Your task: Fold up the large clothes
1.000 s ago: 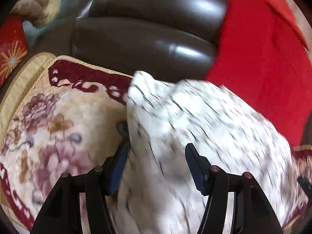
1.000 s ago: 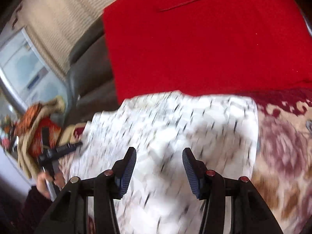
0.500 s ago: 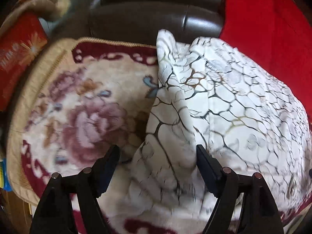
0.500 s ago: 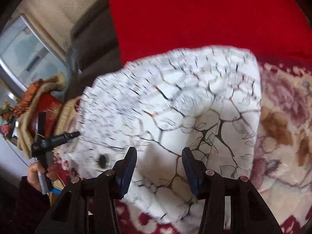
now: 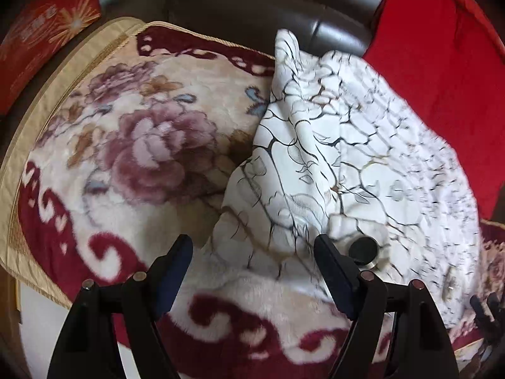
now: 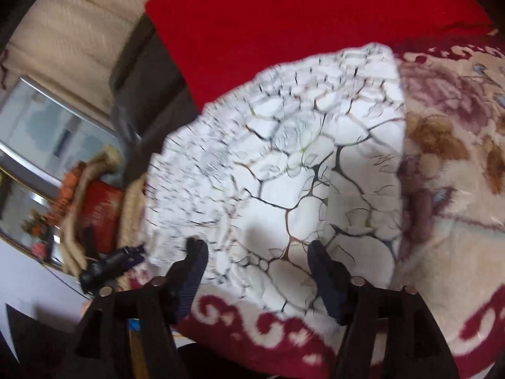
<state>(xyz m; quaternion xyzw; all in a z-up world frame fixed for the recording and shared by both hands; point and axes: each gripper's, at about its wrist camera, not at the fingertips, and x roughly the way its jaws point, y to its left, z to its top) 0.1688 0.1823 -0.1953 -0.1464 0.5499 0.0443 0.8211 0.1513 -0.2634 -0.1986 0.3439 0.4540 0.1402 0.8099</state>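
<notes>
We see a white garment (image 5: 347,164) printed with dark, crack-like lines lying on a plush floral blanket (image 5: 142,145) that covers the seat of a dark leather sofa (image 5: 268,3). The garment is bunched and folded over itself, its far edge reaching the base of the sofa back, with a red cloth (image 5: 442,63) draped just behind and beside it. A dark round button (image 5: 363,250) shows near the garment's near edge in the left wrist view. Our left tool (image 5: 252,249) stands wide, having just been opening; the near hem of the garment lies between its fingers (image 5: 176,262), but the pads do not press on it. Our right tool (image 6: 257,252) has also just been opening and now stands wide over the garment's near edge; the cloth spreads flat between its fingers (image 6: 325,268), untouched by them as far as we can tell. From the right wrist view the garment lies with the red cloth behind it and the blanket's maroon scroll border (image 6: 284,328) just in front of it. Off to the left in that view we make out the other tool's dark tip, a red box (image 6: 101,211) and a window (image 6: 47,126), all blurred.
</notes>
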